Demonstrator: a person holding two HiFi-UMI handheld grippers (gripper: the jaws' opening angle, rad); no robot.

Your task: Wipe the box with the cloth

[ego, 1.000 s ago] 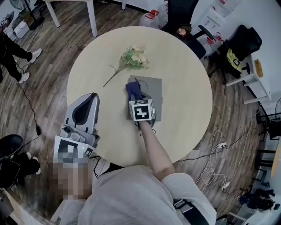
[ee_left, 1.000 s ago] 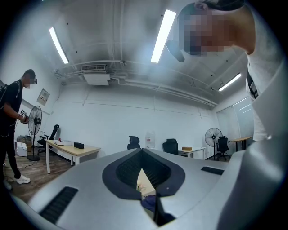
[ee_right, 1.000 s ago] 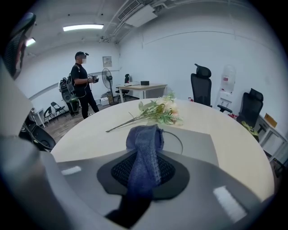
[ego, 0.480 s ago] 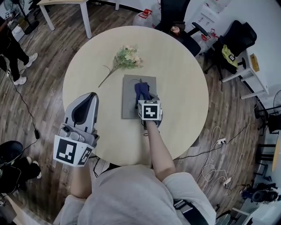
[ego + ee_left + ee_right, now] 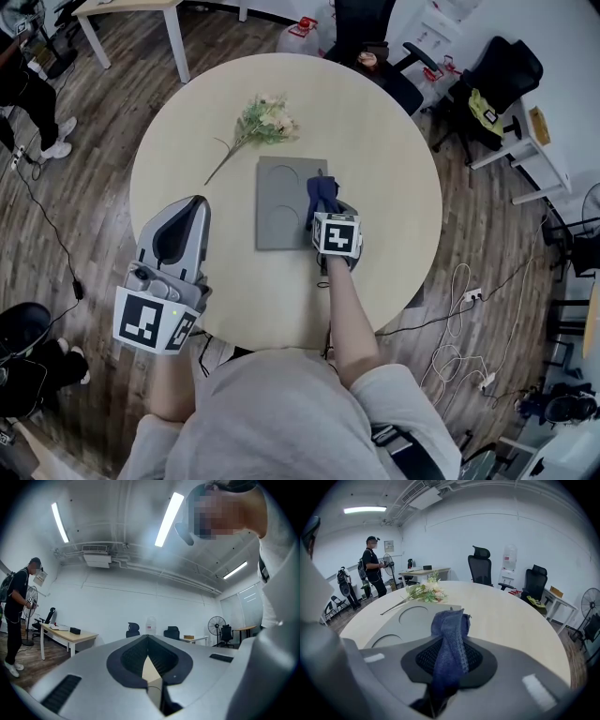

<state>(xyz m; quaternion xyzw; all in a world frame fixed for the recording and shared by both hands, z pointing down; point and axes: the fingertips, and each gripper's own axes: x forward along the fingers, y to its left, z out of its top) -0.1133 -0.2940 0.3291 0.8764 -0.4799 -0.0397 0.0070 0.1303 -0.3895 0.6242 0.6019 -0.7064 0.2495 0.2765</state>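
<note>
Seen from the head view, the tips of the right gripper (image 5: 323,208) are covered by the dark blue cloth (image 5: 322,193) bunched round them, so only its marker cube and body show clearly. The right gripper view settles it: the jaws are clamped on the cloth (image 5: 450,641), which rises between them in a twisted fold and hides the point where they meet. The cloth and gripper also cover part of the right edge of the box (image 5: 281,202), a flat grey slab lying near the middle of the round pale table (image 5: 394,159). Its long axis runs away from the person, and two shallow round recesses sit one behind the other along that axis. In the right gripper view the box (image 5: 405,620) lies ahead and to the left of the jaws, its near end cut off by the gripper's body. The cloth sits at the box's right side. Whether it presses on the surface cannot be told. A flower sprig (image 5: 265,122) lies on the table beyond the box, apart from it, stem pointing to the left. The left gripper (image 5: 190,204) is held over the table's near left edge, well apart from the box, jaw tips together with nothing between them. Its own view tilts upward at ceiling lights and a standing person (image 5: 16,606), showing no box or cloth.
</note>
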